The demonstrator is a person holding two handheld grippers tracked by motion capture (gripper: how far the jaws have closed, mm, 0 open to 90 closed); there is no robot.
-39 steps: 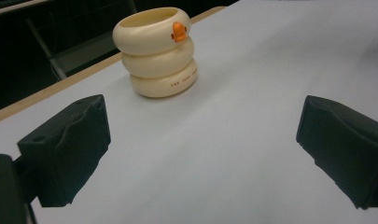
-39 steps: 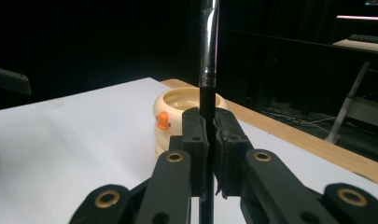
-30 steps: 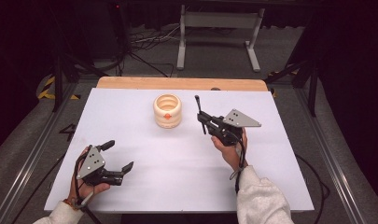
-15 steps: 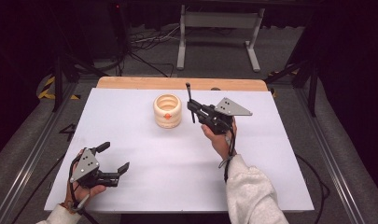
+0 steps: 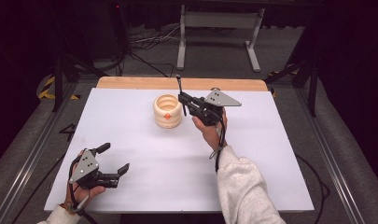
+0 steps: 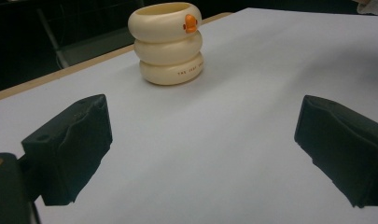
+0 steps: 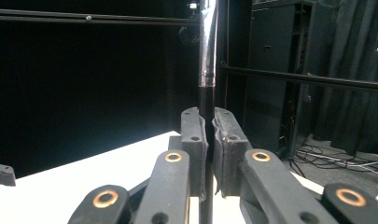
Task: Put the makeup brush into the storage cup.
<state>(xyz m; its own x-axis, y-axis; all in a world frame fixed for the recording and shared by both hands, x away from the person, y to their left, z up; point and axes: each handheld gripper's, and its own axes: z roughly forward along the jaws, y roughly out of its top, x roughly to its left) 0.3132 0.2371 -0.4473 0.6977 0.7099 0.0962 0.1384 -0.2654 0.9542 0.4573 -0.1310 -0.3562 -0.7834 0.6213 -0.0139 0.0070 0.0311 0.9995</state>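
Right gripper (image 5: 184, 99), high view: clamped on a thin dark rod (image 5: 179, 85) held upright, just beside the cream ringed holder (image 5: 167, 111). Judged aim: centre the rod above the opening, then lower.

Left gripper view: jaws wide apart, empty; white table (image 6: 252, 140) offers free room.

Right gripper view: jaws pinch the rod (image 7: 207, 51).

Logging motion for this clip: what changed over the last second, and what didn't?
The right gripper, shut on a thin dark rod, moved up the table and leftward until it sits right beside the cream ring-stack holder. The left gripper, jaws open, drifted slightly toward the near edge. The holder has not moved on the white table, and the rod remains clamped upright.
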